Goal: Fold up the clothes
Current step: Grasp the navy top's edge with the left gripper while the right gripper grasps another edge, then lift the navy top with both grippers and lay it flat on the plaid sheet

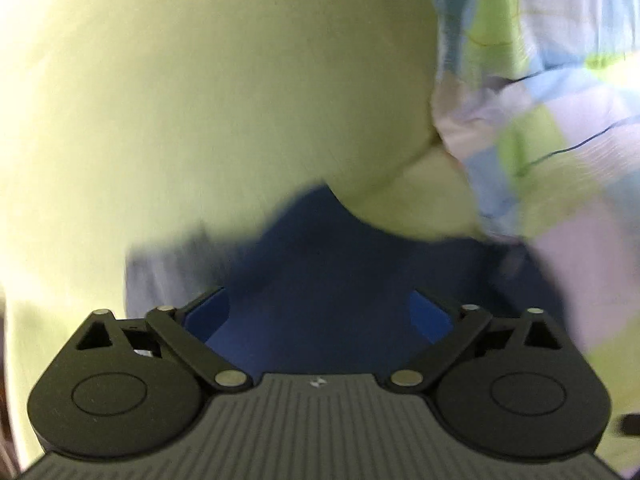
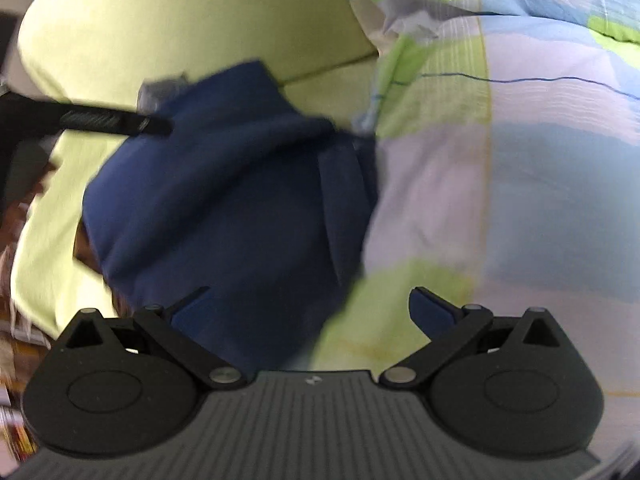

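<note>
Both pairs of fingers stand spread wide, yours gripping nothing: the left gripper hangs over the navy garment, and the right gripper sits at that garment's near edge. You have the garment bunched on the pale green sheet, touching the checked quilt beside it.

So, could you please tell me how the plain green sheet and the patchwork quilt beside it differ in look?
The green sheet is one plain pale yellow-green colour; the patchwork quilt has blue, lilac and green blocks with thin dark lines. The sheet lies smooth, while the quilt is bunched at its edge. The blue garment rests mostly on the sheet and only meets the quilt's edge. Both are bedding.
</note>
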